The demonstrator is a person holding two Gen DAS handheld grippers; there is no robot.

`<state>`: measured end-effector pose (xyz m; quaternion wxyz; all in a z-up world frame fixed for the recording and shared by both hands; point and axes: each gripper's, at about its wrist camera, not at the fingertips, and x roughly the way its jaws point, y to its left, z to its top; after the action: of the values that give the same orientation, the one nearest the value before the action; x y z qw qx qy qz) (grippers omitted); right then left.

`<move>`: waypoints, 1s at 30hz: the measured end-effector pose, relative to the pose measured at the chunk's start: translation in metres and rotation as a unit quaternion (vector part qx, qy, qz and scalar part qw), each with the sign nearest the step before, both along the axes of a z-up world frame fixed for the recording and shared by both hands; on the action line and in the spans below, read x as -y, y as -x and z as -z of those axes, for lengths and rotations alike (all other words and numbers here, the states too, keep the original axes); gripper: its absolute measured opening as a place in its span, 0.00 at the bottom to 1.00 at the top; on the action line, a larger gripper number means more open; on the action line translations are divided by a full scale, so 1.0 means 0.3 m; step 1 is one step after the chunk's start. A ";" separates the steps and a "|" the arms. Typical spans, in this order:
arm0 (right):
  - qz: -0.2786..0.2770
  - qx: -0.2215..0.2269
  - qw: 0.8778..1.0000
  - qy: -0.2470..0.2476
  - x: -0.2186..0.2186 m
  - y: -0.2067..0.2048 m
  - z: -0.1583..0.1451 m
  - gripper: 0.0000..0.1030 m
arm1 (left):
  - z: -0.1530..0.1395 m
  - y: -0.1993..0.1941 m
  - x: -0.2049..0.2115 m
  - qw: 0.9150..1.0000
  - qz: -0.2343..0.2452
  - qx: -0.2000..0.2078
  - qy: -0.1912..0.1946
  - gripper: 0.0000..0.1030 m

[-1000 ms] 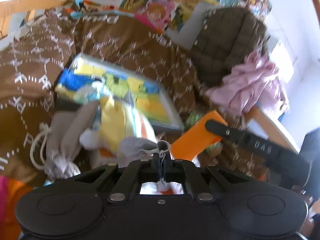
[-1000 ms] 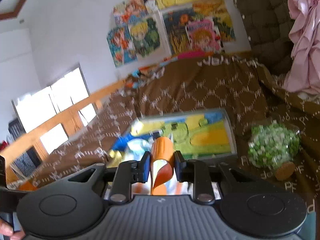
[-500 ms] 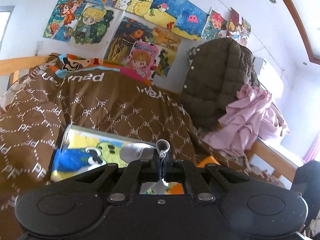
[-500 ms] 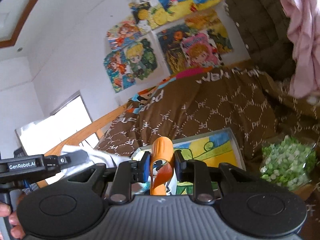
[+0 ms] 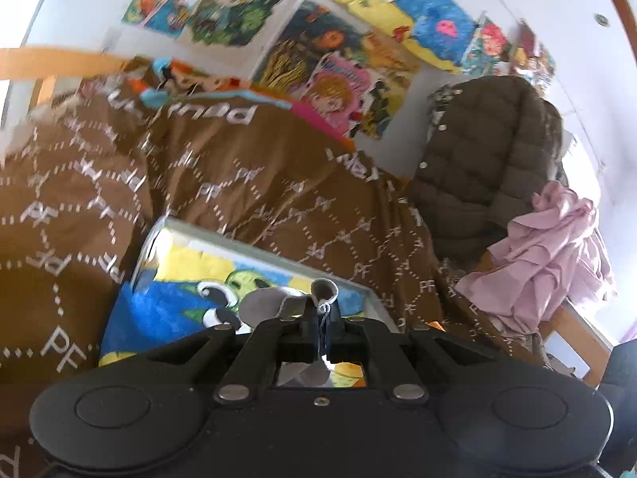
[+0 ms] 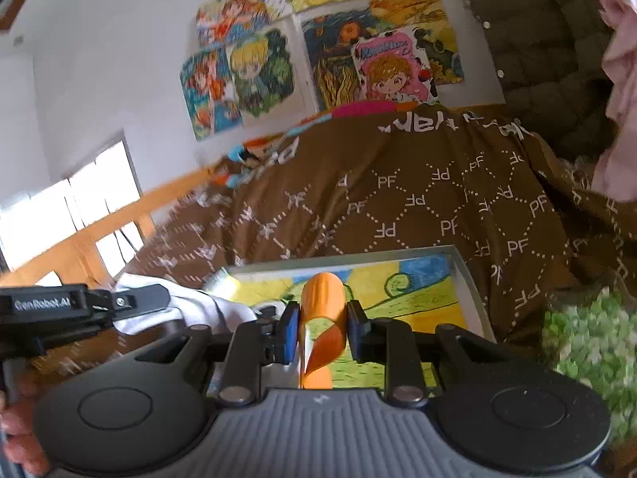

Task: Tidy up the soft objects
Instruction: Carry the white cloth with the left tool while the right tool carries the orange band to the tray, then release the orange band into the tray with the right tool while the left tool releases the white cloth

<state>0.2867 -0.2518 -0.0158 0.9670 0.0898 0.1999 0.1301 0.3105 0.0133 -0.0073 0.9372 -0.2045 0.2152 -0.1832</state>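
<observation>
My left gripper is shut on a thin fold of grey-white soft fabric that sticks up between its fingers. It hangs over a shallow tray with a silvery rim and a bright yellow, blue and green picture inside. My right gripper is shut on a curled orange soft strip above the same tray. In the right wrist view the left gripper reaches in from the left, with white cloth draped beneath it. Both gripper bodies hide what hangs below.
A brown bedcover printed with PF letters surrounds the tray. A dark quilted jacket and a pink garment are piled at the right. A clear bag of green and white bits lies right of the tray. A wooden rail runs along the left.
Both grippers have swung up and across the bed while keeping their grips. The heap of soft toy on the tray has dropped out of sight, and the left gripper has entered the right wrist view.
</observation>
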 end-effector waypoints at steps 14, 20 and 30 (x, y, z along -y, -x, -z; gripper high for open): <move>-0.029 -0.033 0.998 0.033 -0.097 -0.083 0.081 0.29 | 0.146 -0.108 -0.033 0.994 -0.005 -0.101 -0.031 0.02; -0.055 -0.046 0.997 0.027 -0.129 -0.103 0.094 0.32 | 0.168 -0.125 -0.033 0.991 -0.007 -0.129 -0.038 0.03; -0.057 -0.059 0.997 0.015 -0.121 -0.106 0.097 0.44 | 0.181 -0.133 -0.025 0.988 -0.007 -0.148 -0.050 0.13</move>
<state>0.3185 -0.2156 -0.0450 0.9458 0.0712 0.2634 0.1764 0.3504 0.0207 -0.0615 0.9051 -0.1839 0.3592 -0.1338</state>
